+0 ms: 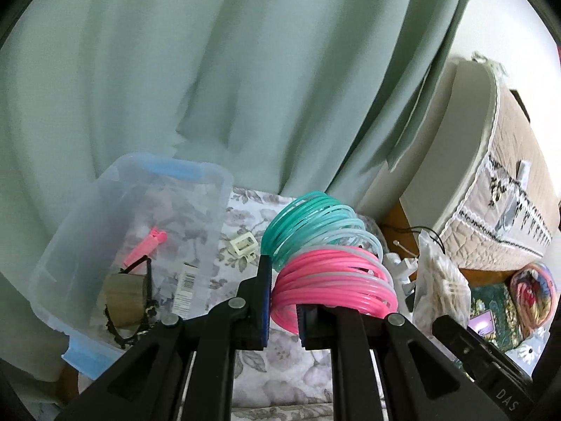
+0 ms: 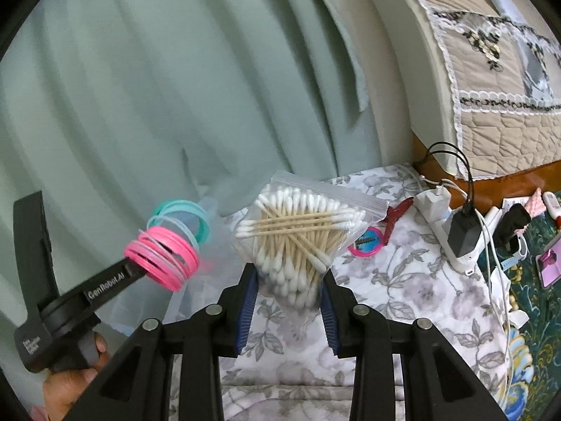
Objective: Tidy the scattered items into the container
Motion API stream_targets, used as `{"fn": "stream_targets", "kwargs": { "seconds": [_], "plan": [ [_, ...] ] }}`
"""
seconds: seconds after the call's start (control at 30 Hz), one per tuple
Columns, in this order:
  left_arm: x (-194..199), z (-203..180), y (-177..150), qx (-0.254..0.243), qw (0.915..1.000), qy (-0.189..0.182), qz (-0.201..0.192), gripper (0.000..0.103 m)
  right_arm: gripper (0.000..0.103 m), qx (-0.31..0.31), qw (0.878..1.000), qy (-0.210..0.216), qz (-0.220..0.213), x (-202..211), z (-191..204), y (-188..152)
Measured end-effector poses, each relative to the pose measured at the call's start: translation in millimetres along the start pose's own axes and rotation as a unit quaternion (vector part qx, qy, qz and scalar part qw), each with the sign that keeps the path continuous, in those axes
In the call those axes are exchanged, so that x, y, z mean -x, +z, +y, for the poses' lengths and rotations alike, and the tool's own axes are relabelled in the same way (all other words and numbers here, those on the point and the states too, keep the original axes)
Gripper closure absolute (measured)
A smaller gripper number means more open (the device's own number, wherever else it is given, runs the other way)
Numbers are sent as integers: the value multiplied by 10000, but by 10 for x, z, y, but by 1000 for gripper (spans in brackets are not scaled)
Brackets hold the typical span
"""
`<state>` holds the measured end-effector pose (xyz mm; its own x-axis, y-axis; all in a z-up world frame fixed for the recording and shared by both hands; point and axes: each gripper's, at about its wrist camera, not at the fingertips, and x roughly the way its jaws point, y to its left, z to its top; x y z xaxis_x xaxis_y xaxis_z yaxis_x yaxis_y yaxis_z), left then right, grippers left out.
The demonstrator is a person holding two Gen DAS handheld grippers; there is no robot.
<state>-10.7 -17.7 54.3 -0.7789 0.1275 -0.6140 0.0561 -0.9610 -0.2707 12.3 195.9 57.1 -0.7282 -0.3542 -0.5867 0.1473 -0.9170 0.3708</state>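
My left gripper (image 1: 284, 310) is shut on a bundle of thin pink and teal plastic bangles (image 1: 329, 256), lifted above the flowered cloth. The same bangles (image 2: 171, 245) and the left gripper (image 2: 140, 271) show at the left of the right wrist view, with a hand under the handle. My right gripper (image 2: 289, 300) is shut on a clear zip bag of cotton swabs (image 2: 298, 235), also lifted. The clear plastic container (image 1: 63, 273) with blue latches stands at the left, holding a pink clip (image 1: 145, 247), a brown roll (image 1: 127, 300) and a barcoded packet (image 1: 186, 289). The swab bag (image 1: 440, 291) hangs right of the bangles.
A cream claw clip (image 1: 242, 244) lies on the cloth beside the container. A red clip (image 2: 398, 215) and a pink round item (image 2: 364, 242) lie behind the swab bag. A power strip with chargers (image 2: 455, 231) and cables sits at the right. A green curtain (image 2: 157, 87) hangs behind.
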Motion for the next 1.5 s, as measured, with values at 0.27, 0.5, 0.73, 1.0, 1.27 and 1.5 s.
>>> {"fn": "stream_targets", "kwargs": {
  "seconds": [0.27,0.5,0.73,1.0,1.27,1.5],
  "plan": [
    [193,283,32,274,9992,26,-273,91,66,277,9996,57,-40,2,300,-25],
    [430,528,62,524,9969,120,-582,91,66,421,9990,150,9,-75,508,-17],
    [599,788,82,799,9931,270,-809,91,66,589,9979,258,-80,-75,725,68],
    [700,1068,9,1070,9891,377,-939,91,66,836,9958,366,-120,-93,978,101],
    [730,1324,-37,1309,9857,460,-957,91,66,1149,9921,475,174,-315,1218,1],
    [636,1467,-55,1463,9846,471,-830,91,66,1452,9866,628,406,-513,1479,-73]
  ]
}}
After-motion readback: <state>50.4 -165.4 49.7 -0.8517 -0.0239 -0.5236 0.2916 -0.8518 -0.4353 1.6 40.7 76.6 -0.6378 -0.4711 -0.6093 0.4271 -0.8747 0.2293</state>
